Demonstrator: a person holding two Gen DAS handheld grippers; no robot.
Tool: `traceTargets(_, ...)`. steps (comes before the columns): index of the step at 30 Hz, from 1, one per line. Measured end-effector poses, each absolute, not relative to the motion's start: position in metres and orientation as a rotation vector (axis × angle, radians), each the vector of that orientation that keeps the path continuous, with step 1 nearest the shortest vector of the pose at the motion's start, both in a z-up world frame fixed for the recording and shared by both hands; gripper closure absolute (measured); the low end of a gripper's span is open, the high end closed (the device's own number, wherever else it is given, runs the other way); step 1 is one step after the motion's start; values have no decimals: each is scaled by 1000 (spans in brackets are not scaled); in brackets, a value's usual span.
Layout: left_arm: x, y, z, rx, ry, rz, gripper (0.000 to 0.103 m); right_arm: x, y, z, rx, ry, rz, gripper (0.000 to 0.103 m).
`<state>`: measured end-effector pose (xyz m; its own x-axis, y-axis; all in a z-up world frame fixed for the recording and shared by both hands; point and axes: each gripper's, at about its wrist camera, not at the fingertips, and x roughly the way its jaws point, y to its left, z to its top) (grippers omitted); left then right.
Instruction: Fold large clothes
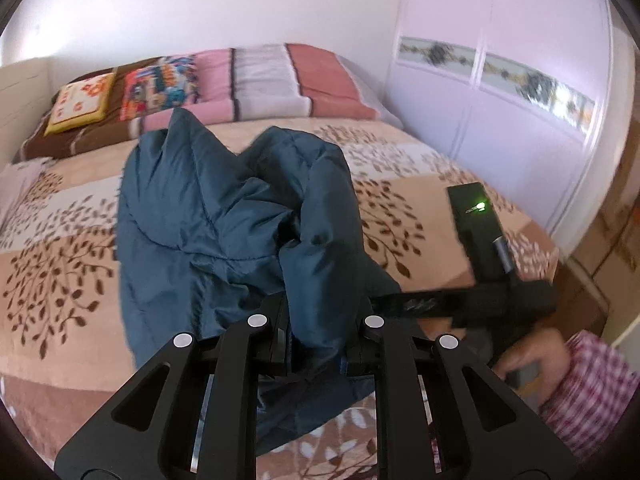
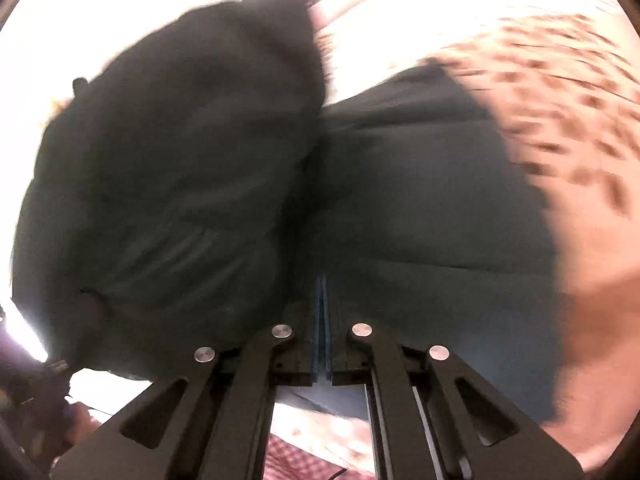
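A large teal padded jacket [image 1: 208, 208] lies bunched on the bed's patterned blanket [image 1: 400, 208]. My left gripper [image 1: 322, 320] is shut on a thick fold of it near the bed's front, and the fabric rises in a hump from its fingers. My right gripper [image 1: 380, 302] comes in from the right, held by a hand [image 1: 532, 356], with its tip at the jacket's right edge. In the blurred right wrist view the jacket [image 2: 180, 160] looks dark and fills the frame. There my right gripper [image 2: 324, 280] has its pads pressed together on a thin edge of the fabric.
Striped pillows [image 1: 260, 80] and a yellow cushion [image 1: 80, 102] lie at the head of the bed. White wardrobe doors [image 1: 500, 100] stand along the right side. A checked sleeve [image 1: 592, 392] shows at lower right. A white headboard [image 1: 20, 92] is at far left.
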<state>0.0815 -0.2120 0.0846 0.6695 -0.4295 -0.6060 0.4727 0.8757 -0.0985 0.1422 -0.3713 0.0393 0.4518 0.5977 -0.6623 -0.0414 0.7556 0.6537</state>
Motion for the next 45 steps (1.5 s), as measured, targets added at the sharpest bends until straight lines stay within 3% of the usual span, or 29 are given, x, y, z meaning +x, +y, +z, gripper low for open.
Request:
traceTargets(5,80,-249,57,143,727,-581,89,141,-414,-15,756,1132,367,101)
traceTargets(13,89,-276,8,193,824,-635,87,143,-429,-30,826,1114,390,101)
traceTargets(18,83,-289,-17,243,827,-646,85,121,-474,2,772,1027,253,99)
traceTargets(21,79,-288,-14,235,827,-648,82,120,-487,49,708,951,247,99)
traceTargets(26,77,-278,-12,167,850,-660,81,142,-442,124,568,892,377,99)
traceTargets(31,75,-282,-14,184,822,-659,75,213,-359,158,377,995,509,99)
traceTargets(36,77,-290,-21,194,806,-672,68,266,-339,108,257,1173,383,103)
traceTargets(45,74,-292,-24,222,799,-738,62,278,-358,30,297,1243,334,103)
